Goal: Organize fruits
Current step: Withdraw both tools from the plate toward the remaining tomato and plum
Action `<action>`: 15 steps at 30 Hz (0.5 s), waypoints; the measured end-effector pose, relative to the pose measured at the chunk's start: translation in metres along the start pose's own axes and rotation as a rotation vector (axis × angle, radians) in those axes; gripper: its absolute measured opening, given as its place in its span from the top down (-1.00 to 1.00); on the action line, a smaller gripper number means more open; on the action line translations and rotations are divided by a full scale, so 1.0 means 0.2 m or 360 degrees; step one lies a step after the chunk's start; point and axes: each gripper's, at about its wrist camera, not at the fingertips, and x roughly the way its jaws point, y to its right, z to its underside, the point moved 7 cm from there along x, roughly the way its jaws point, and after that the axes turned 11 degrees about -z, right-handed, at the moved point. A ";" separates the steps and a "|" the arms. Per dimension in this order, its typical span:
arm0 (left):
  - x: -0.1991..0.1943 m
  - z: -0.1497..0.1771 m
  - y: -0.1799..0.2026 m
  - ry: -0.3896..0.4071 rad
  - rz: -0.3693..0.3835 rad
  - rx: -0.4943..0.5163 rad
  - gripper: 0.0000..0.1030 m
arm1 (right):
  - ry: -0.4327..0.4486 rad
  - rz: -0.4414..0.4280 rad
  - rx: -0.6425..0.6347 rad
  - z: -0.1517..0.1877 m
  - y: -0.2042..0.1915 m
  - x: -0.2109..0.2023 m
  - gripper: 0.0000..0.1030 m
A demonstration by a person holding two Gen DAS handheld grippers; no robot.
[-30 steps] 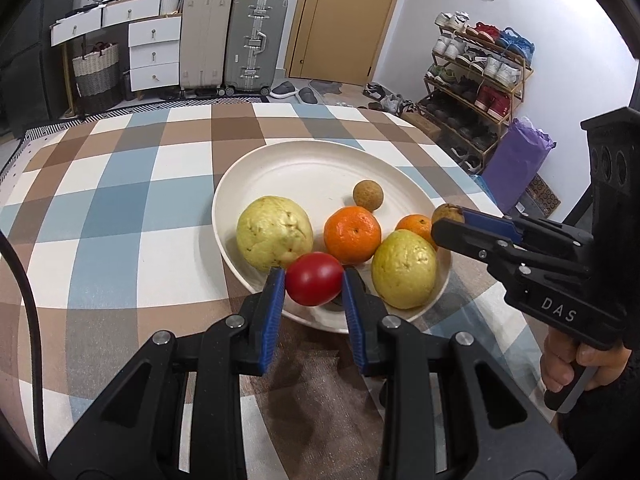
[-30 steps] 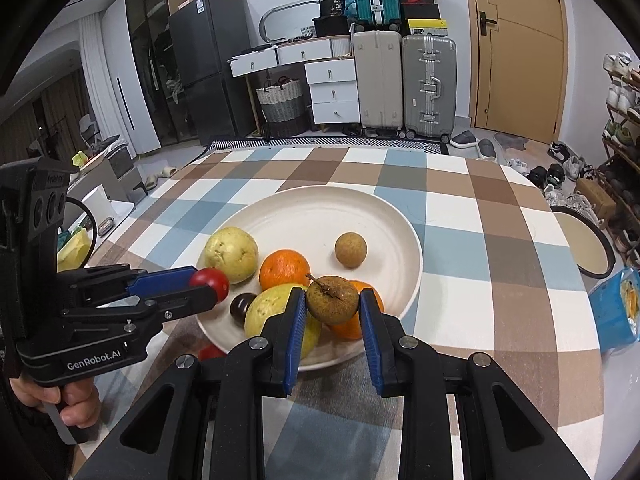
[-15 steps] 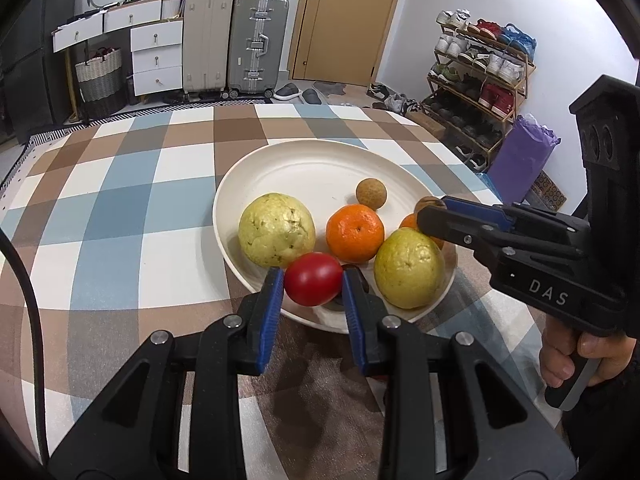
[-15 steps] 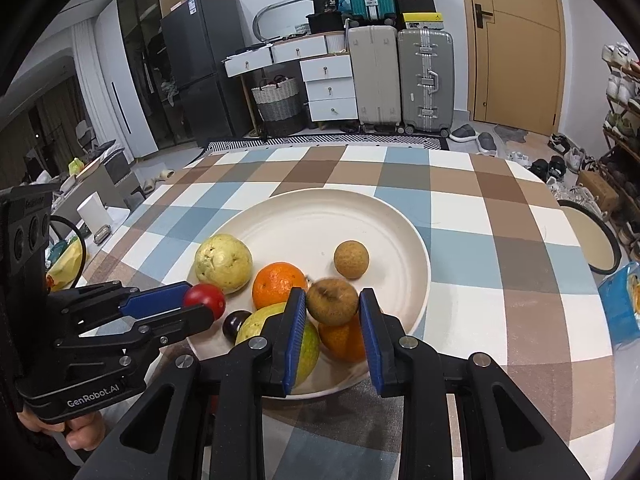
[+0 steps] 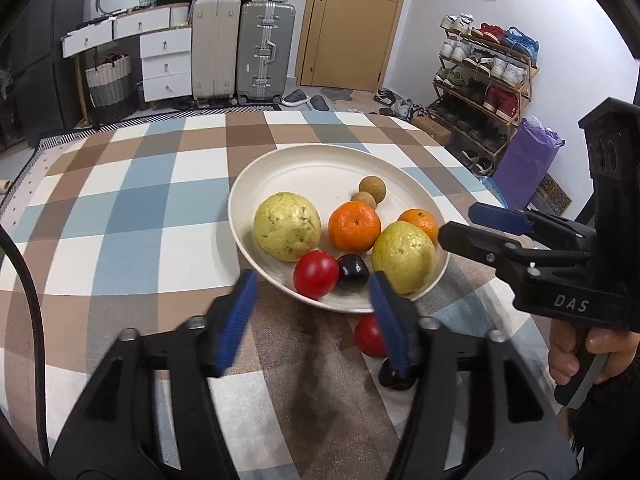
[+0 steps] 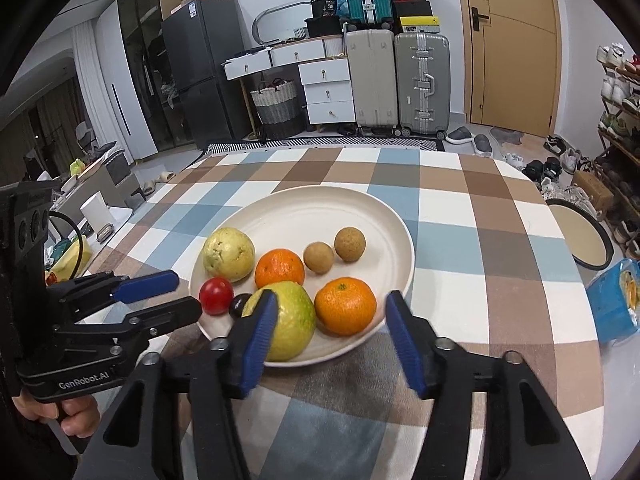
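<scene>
I see the plate [image 6: 400, 236] on the table [image 6: 500, 280], holding two guavas, two oranges, two longans, a tomato [image 6: 216, 295] and a plum [image 6: 239, 305]. Off the plate, nearer me, a second tomato [image 5: 369, 336] and plum [image 5: 394, 376] lie on the table.

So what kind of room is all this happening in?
Most likely the living or entry area of someone's home: a shoe rack full of shoes by the door, suitcases stacked against the wall, and a table with a checked cloth holding a plate of fruit.
</scene>
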 end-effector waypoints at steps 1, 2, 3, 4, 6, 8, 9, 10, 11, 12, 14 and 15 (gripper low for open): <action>-0.01 0.00 -0.01 0.0013 -0.0010 -0.0001 -0.48 | 0.0009 -0.0009 0.0013 0.01 0.00 -0.01 -0.42; -0.03 0.00 -0.01 0.0035 -0.0024 -0.0002 -0.61 | 0.0017 -0.0016 0.0022 0.01 0.00 -0.02 -0.54; -0.05 0.00 -0.02 0.0051 -0.0028 -0.0004 -0.62 | 0.0022 -0.0022 0.0032 0.01 0.00 -0.03 -0.60; -0.07 0.00 -0.02 0.0056 -0.0024 -0.0005 -0.63 | 0.0028 -0.0028 0.0044 0.02 0.00 -0.04 -0.71; -0.09 0.01 -0.03 0.0052 -0.0012 -0.0021 -0.73 | 0.0034 -0.0025 0.0061 0.03 0.00 -0.05 -0.80; -0.11 0.01 -0.04 0.0061 -0.0007 -0.0048 -0.95 | 0.0026 -0.0025 0.0074 0.04 0.00 -0.05 -0.93; -0.13 0.02 -0.05 0.0080 -0.0015 -0.0065 -0.98 | 0.0026 -0.0027 0.0075 0.04 0.00 -0.05 -0.96; -0.14 0.02 -0.06 0.0089 -0.0017 -0.0073 -0.98 | 0.0030 -0.0027 0.0075 0.05 -0.01 -0.06 -0.99; -0.15 0.02 -0.07 0.0093 -0.0019 -0.0079 -0.98 | 0.0030 -0.0025 0.0074 0.05 -0.01 -0.06 -0.99; -0.16 0.03 -0.07 0.0090 -0.0023 -0.0082 -0.98 | 0.0027 -0.0021 0.0073 0.06 -0.01 -0.06 -0.99; -0.17 0.03 -0.08 0.0091 -0.0033 -0.0085 -0.98 | 0.0014 -0.0022 0.0071 0.07 -0.02 -0.06 -0.99; -0.18 0.04 -0.09 0.0093 -0.0035 -0.0083 -0.98 | 0.0007 -0.0026 0.0068 0.08 -0.02 -0.06 -0.99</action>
